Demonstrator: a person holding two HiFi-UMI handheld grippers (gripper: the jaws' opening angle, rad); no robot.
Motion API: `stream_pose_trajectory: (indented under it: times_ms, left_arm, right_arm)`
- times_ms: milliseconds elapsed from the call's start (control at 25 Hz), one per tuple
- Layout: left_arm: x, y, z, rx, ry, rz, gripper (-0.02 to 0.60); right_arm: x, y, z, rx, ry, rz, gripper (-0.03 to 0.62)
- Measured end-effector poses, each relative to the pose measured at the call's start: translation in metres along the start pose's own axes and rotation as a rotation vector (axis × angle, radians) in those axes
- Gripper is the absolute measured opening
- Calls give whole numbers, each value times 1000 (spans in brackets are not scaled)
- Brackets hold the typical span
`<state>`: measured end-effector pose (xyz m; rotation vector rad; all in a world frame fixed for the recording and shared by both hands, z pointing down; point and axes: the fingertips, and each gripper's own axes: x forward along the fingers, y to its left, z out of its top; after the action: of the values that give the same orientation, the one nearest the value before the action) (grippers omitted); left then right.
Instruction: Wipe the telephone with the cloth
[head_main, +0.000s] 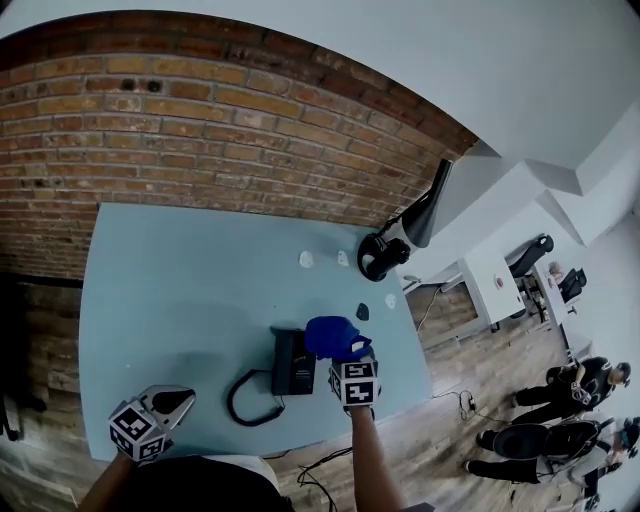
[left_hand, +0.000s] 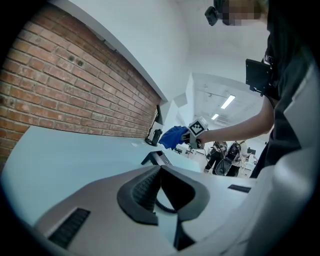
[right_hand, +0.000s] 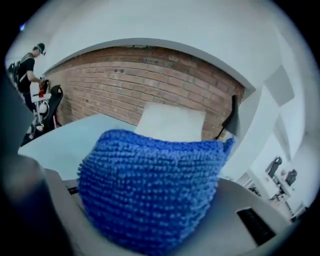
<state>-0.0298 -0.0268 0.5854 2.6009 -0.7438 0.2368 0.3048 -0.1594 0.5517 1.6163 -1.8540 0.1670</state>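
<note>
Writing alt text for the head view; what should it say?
The right gripper holds a blue cloth beside a black telephone on a pale blue table. The left gripper hovers empty near the front edge, brick wall behind.

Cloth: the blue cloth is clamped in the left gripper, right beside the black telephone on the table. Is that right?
Wrong gripper. The blue cloth is clamped in the right gripper, beside the black telephone on the table; the right gripper view shows it filling the jaws. The left gripper holds nothing.
</note>
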Motion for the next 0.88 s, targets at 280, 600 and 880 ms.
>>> stream_pose_trajectory:
  times_ms: [280, 600, 880]
  left_arm:
    - [-1, 6, 2, -12, -7, 22, 26]
    - [-16, 18, 4, -37, -12, 64, 26]
    - [-13, 19, -7, -77, -15, 56, 26]
  right_arm:
    - [45, 15, -11, -534, 227, -54, 117]
    - [83, 90, -60, -526, 348, 207, 104]
    - [79, 92, -62, -421, 300, 248, 103]
